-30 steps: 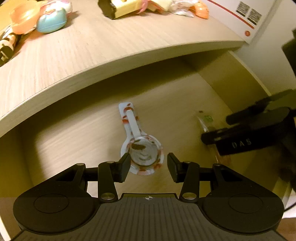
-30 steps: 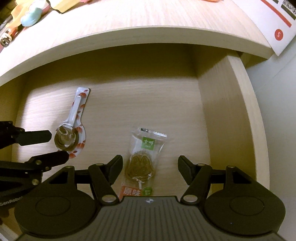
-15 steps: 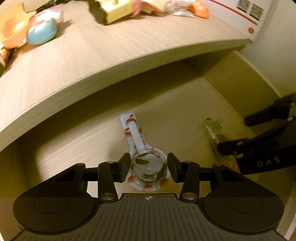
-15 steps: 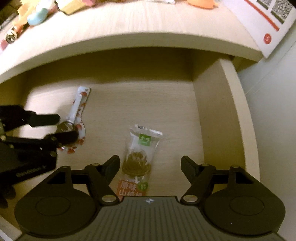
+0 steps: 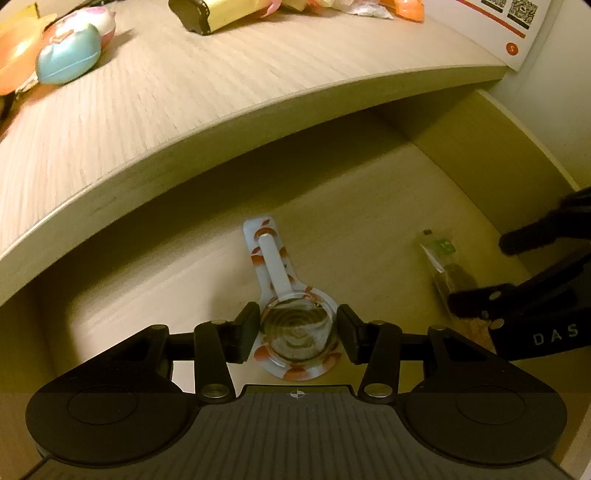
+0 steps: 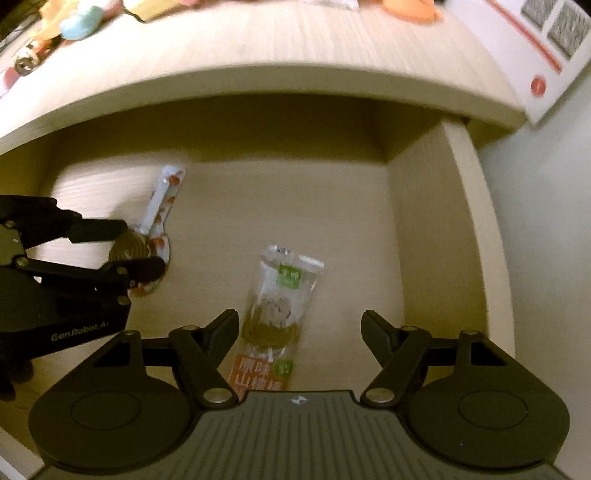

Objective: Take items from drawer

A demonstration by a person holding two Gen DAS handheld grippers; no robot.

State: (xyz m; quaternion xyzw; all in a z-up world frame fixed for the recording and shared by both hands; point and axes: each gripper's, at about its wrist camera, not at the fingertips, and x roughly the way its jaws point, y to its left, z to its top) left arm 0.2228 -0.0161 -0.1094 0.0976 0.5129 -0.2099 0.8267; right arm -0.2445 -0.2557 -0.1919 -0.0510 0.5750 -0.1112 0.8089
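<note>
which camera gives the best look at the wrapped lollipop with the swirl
The left wrist view: the lollipop lies centred between the left gripper fingers, swirl and stick clear. The right wrist view shows it small, blurred, partly hidden behind those fingers.

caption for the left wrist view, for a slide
Left tongs opening around the round head of a wrapped lollipop in the open drawer, right tongs beside a snack packet.

R gripper [image 5: 517,273]: "DAS" | L gripper [image 6: 144,245]: "GenRobot.AI" | snack pkt [image 6: 275,314]: "原味", "山楂" | QR sign [image 5: 511,22]: unreadable
</note>
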